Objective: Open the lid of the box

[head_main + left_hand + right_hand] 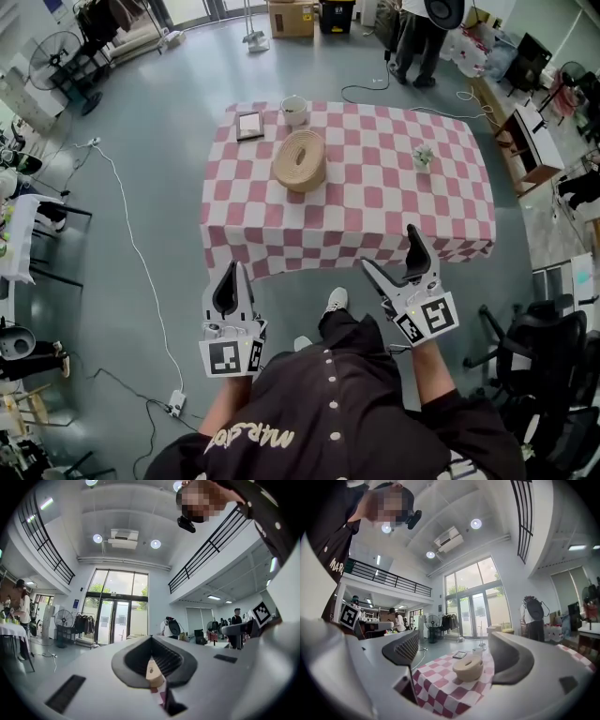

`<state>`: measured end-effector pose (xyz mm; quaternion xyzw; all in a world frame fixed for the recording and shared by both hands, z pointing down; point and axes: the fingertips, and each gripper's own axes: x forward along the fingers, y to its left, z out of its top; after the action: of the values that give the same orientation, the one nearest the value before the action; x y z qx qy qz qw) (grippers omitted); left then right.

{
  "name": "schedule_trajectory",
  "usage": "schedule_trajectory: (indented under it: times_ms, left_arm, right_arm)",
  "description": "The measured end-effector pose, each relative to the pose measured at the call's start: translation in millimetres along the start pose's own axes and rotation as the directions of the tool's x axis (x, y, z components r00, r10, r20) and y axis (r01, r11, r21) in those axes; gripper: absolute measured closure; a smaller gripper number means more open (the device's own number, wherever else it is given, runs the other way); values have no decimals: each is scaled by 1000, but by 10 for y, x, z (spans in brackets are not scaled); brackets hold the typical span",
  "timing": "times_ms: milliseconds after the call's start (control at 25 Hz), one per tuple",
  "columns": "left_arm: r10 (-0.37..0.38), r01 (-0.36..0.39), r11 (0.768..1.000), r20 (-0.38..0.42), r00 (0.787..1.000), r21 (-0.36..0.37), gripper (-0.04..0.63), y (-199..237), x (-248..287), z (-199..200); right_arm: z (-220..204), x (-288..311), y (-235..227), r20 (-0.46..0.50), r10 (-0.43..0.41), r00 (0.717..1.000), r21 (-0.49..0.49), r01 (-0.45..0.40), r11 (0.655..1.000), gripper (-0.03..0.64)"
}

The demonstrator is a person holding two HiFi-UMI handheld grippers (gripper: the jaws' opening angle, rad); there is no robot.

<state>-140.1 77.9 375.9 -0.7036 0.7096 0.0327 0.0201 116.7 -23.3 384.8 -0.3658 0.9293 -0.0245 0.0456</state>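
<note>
The box (pixel 300 160) is round, tan and woven, with its lid on, and it stands left of centre on the table's red-and-white checked cloth (pixel 375 202). Both grippers hang in front of the table's near edge, well short of the box. My left gripper (pixel 233 286) is shut and holds nothing. In the left gripper view (pixel 152 660) only a sliver of the box (pixel 151 671) shows through the gap between its pads. My right gripper (pixel 392 253) is open and empty. The right gripper view (pixel 456 645) frames the box (pixel 468 667) between the jaws, far ahead.
On the table stand a small picture frame (pixel 249 125), a white cup (pixel 294 110) and a little plant (pixel 424 157). A person (pixel 420 42) stands beyond the table. A cable and power strip (pixel 175 403) lie on the floor at left, and office chairs (pixel 539 347) crowd the right.
</note>
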Motion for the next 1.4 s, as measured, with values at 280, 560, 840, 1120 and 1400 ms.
schedule_trajectory:
  times_ms: [280, 560, 840, 1120, 1400]
  left_arm:
    - [23, -23, 1000, -22, 999, 2, 589, 26, 433, -108]
    - [44, -44, 999, -19, 999, 2, 589, 15, 969, -141]
    - [58, -58, 998, -11, 998, 7, 589, -71, 1409, -138]
    - [92, -92, 996, -13, 996, 12, 589, -123, 1632, -111]
    - [142, -141, 990, -24, 990, 7, 588, -99, 1685, -112]
  right_arm:
    - [-92, 405, -302, -22, 42, 999, 17, -42, 999, 152]
    - [-139, 829, -669, -53, 79, 995, 2, -79, 997, 151]
    - [-87, 1150, -1017, -45, 106, 993, 6, -106, 994, 147]
    - [-42, 1360, -1222, -46, 147, 988, -5, -148, 989, 146]
    - [-52, 1554, -1280, -64, 193, 979, -12, -194, 981, 130]
